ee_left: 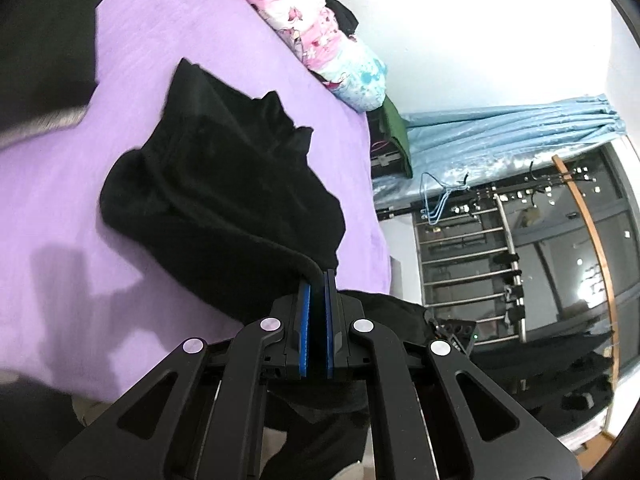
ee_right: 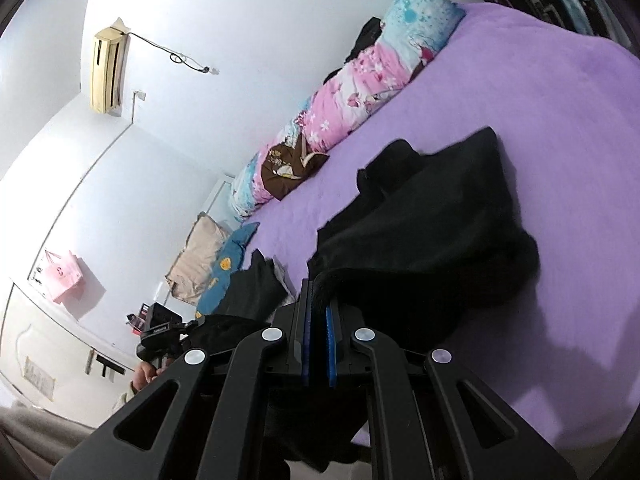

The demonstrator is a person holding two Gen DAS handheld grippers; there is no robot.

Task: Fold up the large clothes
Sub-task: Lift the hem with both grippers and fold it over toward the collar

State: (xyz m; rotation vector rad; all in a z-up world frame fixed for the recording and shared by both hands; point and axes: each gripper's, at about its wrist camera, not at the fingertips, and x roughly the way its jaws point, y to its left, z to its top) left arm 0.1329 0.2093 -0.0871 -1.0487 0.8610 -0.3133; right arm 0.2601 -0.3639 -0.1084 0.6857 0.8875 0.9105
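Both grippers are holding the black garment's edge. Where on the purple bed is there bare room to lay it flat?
Bare purple sheet lies between the black garment and the floral quilt roll, and near the right gripper. It is crowded by the cushions and dark clothes. The left gripper faces the bed's edge.

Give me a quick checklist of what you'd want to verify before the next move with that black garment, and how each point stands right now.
1. Left gripper pinching the black garment: ok, its fingers are shut on a fabric edge.
2. Right gripper pinching the same garment: ok, fabric is clamped between its blue pads.
3. Garment lifted free of the purple bedsheet: not ok, most of it lies bunched on the sheet.
4. Fabric spread flat for folding: not ok, it is crumpled and draped.
5. Free sheet beyond the garment to lay it on: ok, bare up to the floral quilt.
6. Which garment parts are held (hem, shoulders): cannot tell.
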